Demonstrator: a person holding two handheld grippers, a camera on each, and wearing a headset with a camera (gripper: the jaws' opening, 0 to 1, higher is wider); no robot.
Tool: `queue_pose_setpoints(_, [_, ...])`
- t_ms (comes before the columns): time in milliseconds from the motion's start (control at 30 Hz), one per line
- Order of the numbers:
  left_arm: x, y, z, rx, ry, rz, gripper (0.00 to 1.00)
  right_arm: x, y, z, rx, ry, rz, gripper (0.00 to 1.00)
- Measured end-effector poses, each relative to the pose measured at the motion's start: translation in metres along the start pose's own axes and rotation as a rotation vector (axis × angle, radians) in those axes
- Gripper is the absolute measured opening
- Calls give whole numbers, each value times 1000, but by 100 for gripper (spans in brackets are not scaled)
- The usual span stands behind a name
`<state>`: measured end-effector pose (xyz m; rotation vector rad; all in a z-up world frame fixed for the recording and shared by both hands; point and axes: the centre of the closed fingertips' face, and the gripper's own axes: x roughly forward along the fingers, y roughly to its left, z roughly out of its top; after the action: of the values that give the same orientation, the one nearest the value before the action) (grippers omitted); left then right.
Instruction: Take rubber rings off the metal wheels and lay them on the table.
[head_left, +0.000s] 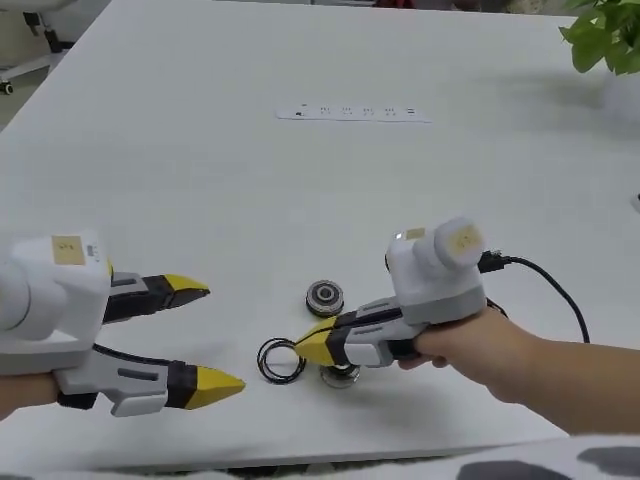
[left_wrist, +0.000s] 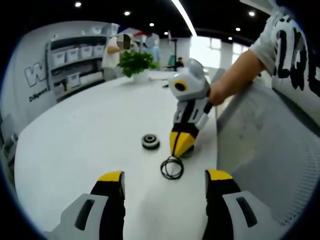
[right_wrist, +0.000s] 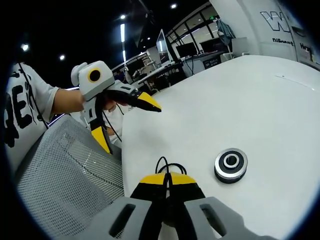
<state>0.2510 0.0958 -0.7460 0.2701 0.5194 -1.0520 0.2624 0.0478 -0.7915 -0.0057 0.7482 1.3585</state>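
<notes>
Right tool: jaws clenched, tips touching the loose rubber rings that lay on the tabletop; whether it gripped them could not be told. Left tool: released, apart. A metal wheel stood near the rings.

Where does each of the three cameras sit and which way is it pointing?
Head view: on the person's head, facing down at the table; left gripper, right gripper and a forearm show.
Left gripper view: on the left gripper, facing along its open jaws toward the right gripper and rubber rings.
Right gripper view: on the right gripper, facing along its shut jaws toward the left gripper and a wheel.
Shared: both gripper views show rings and wheel.
</notes>
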Motion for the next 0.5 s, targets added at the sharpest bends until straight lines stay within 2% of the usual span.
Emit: queue_pose_setpoints(500, [0, 0, 2, 4, 5, -3, 66, -3, -5, 2, -12, -12, -25, 7])
